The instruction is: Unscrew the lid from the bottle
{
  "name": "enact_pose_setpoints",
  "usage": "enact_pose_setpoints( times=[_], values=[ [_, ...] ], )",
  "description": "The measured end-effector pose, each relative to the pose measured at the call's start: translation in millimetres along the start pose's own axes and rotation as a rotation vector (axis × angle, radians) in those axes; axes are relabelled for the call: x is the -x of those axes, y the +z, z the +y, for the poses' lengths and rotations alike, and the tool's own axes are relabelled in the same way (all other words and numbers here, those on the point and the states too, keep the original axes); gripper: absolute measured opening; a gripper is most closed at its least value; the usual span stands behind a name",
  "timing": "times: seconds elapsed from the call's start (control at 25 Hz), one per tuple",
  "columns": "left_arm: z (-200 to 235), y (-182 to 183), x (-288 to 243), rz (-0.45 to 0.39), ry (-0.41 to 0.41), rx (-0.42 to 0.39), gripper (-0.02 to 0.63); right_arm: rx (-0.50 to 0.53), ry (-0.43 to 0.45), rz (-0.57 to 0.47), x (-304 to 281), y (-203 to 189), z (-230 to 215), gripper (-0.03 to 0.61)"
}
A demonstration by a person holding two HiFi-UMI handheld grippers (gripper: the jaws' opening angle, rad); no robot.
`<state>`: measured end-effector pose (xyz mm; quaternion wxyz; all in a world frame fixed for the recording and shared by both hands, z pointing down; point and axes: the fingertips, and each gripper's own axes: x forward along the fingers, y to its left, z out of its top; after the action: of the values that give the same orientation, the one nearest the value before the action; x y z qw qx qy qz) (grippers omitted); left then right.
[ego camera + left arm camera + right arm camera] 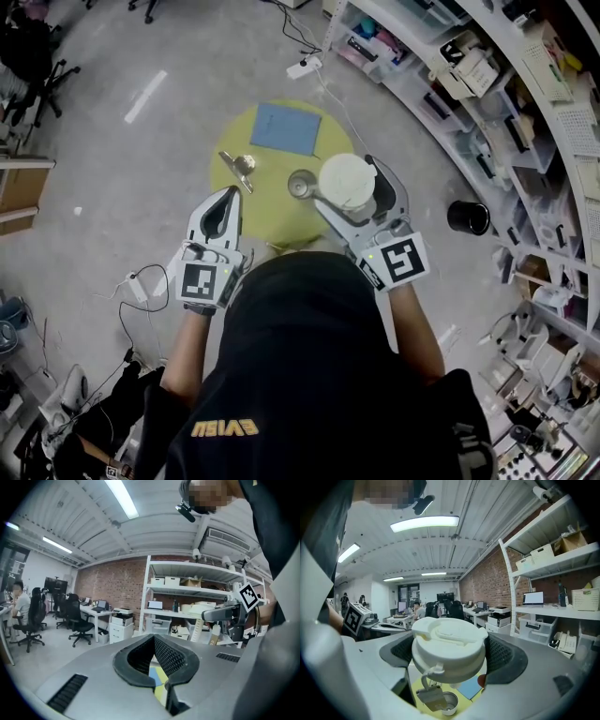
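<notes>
My right gripper (349, 180) is shut on the white lid (345, 176) and holds it in the air above the round yellow table (272, 220). In the right gripper view the lid (449, 644) fills the space between the jaws, which stand wide around it. The steel bottle (300, 185) stands on the table just left of the lid, its mouth uncovered, and shows below the lid (449, 709). My left gripper (230, 194) hovers at the table's left side, shut with nothing in it (153, 641).
A blue mat (286, 127) lies at the table's far side. A small metal piece (242, 167) rests left of the bottle. Curved shelving full of boxes (487, 84) runs along the right. A black cup (467, 217) stands on the floor.
</notes>
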<state>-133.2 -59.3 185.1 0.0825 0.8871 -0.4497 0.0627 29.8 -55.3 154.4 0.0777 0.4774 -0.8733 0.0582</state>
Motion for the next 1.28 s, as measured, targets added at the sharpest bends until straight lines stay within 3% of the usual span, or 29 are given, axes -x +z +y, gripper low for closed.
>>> enact_pose_setpoints(
  times=[0.2, 0.4, 0.76, 1.0, 1.28],
  values=[
    [15.7, -12.7, 5.6, 0.029, 0.018, -0.001, 0.018, 0.0, -0.006, 0.0, -3.3, -2.2, -4.5, 0.453],
    [16.5, -0.7, -1.0, 0.01, 0.031, 0.007, 0.018, 0.01, -0.011, 0.005, -1.0, -2.6, -6.5, 0.453],
    [-0.3, -2.0, -18.7, 0.016, -0.031, -0.034, 0.018, 0.029, -0.019, 0.013, -0.8, -6.1, -16.0, 0.453],
    [5.4, -0.9, -23.0, 0.024, -0.047, -0.048, 0.018, -0.039, -0.011, -0.011, -6.9, -2.4, -13.9, 0.453],
    [2.2, 1.5, -28.9, 0.015, -0.074, -0.063, 0.018, 0.0, -0.031, 0.003, -7.3, -2.6, -14.7, 0.453]
  ],
)
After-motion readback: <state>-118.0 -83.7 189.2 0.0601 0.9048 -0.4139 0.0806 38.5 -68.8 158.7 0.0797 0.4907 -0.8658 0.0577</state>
